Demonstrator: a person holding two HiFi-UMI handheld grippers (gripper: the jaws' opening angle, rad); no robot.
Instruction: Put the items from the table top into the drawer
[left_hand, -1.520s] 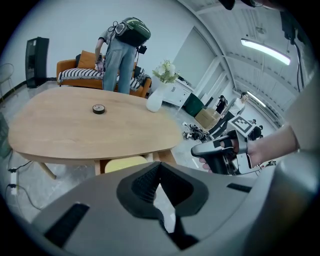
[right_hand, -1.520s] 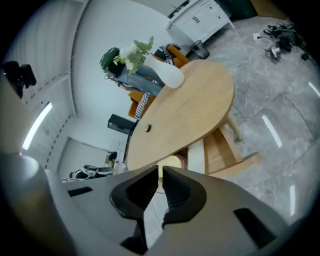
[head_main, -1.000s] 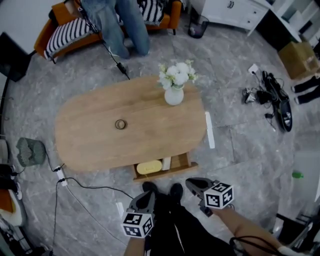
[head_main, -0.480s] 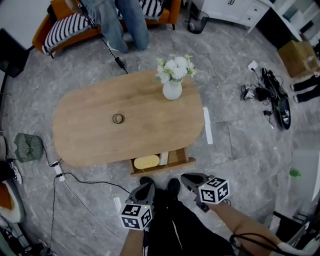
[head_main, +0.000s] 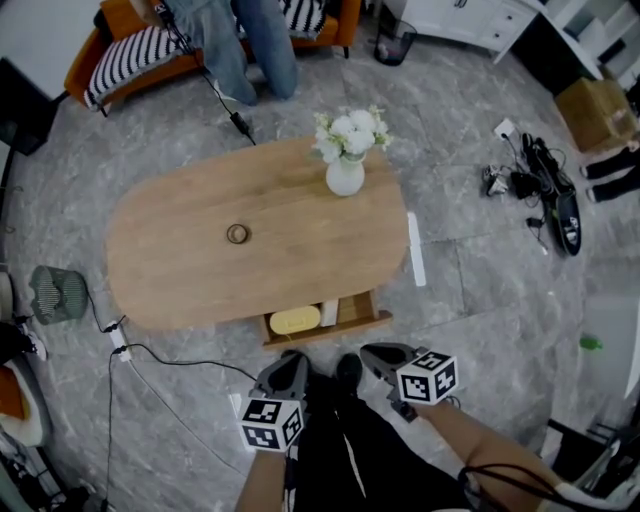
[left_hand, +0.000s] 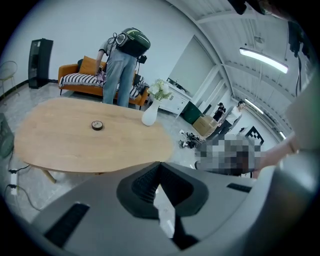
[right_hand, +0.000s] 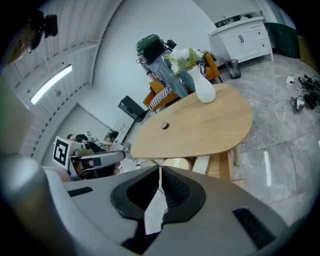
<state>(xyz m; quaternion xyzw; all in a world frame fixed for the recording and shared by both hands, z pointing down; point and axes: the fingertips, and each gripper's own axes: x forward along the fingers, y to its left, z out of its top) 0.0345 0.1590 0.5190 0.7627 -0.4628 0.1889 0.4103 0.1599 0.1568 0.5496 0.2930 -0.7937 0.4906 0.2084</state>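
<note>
Head view: small round roll (head_main: 238, 234) sitting left of middle on the counter (head_main: 170, 280), well apart from both hands
Left hand-held gripper (head_main: 288, 370): clenched on nothing, off the near edge, the nearer one; roll lies ahead-left
Right hand-held gripper (head_main: 382, 356): clenched too, empty, by the open drawer (head_main: 355, 310)
Roll axis: round, nothing to line up

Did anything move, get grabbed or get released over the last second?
Nothing visibly changed. The left tongs and right tongs stay shut and empty; the small ring and flower vase remain on the table, and the drawer stays open with the yellow item inside.
</note>
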